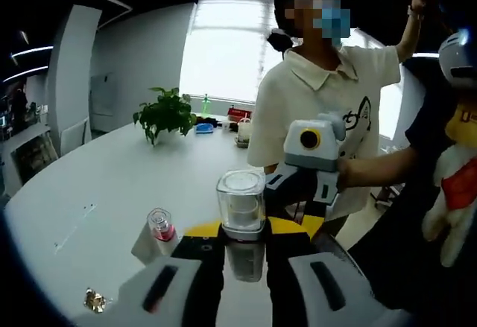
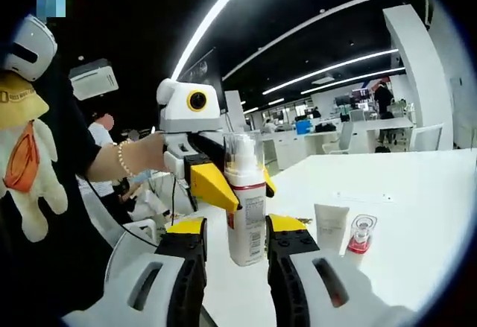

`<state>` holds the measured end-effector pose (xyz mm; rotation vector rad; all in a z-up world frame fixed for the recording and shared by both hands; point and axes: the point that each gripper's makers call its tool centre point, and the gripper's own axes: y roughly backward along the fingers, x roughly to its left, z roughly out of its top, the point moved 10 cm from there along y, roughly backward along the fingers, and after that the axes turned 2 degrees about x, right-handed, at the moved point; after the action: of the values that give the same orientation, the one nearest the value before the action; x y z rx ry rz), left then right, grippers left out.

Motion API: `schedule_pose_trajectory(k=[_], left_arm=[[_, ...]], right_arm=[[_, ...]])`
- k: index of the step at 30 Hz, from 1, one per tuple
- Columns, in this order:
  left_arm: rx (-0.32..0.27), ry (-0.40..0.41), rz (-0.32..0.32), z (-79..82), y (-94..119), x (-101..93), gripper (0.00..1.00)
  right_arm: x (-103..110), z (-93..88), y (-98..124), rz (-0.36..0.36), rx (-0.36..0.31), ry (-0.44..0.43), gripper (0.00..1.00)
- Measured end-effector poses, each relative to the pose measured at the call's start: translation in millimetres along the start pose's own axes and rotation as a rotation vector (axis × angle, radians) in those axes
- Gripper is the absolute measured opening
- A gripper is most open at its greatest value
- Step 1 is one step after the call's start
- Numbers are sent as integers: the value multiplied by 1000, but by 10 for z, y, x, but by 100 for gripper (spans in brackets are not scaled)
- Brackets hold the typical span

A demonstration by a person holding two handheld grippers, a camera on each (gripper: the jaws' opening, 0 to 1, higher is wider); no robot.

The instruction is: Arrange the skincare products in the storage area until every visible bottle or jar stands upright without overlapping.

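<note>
A white pump bottle (image 2: 247, 223) with a red band and a clear cap (image 1: 241, 199) stands upright between both grippers. My left gripper (image 1: 250, 229) is shut on its upper part, yellow jaw tips pressed to both sides; from the other side it appears as the left gripper (image 2: 238, 185). My right gripper (image 2: 237, 225) straddles the bottle's lower body with a gap on the left side, so it is open. It faces me as the right gripper (image 1: 297, 193), held by a hand. A small clear bottle (image 1: 160, 226) (image 2: 360, 236) with a red base and a white tube (image 1: 144, 245) (image 2: 330, 227) stand nearby.
The white table (image 1: 97, 178) (image 2: 417, 185) stretches far; a potted plant (image 1: 165, 112) and small items sit at its far end. A gold scrap (image 1: 95, 299) lies near my left jaw. A person in a cream shirt (image 1: 313, 96) stands close, and a plush toy (image 2: 26, 170) hangs beside.
</note>
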<state>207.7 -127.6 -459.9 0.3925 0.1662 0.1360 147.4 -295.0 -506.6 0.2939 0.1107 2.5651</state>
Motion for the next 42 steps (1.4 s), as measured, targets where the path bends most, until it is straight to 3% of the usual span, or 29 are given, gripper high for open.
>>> schedule_pose_trajectory(k=[8, 13, 18, 21, 31, 42], left_arm=[[40, -5, 101, -424, -226, 310, 17], [47, 19, 106, -765, -484, 493, 17], [59, -10, 125, -968, -680, 597, 17], [57, -21, 117, -1085, -745, 752, 17], [41, -54, 106, -1223, -853, 918, 17], [3, -117, 86, -1427, -972, 963, 16]], right_arm=[[-27, -254, 69, -47, 62, -54, 32], [-23, -354, 142, -85, 70, -101, 32], [-24, -436, 222, -124, 83, -135, 31], [-19, -479, 252, -146, 87, -156, 31], [-66, -537, 241, -174, 72, -202, 32], [-150, -568, 241, -187, 70, -226, 32]])
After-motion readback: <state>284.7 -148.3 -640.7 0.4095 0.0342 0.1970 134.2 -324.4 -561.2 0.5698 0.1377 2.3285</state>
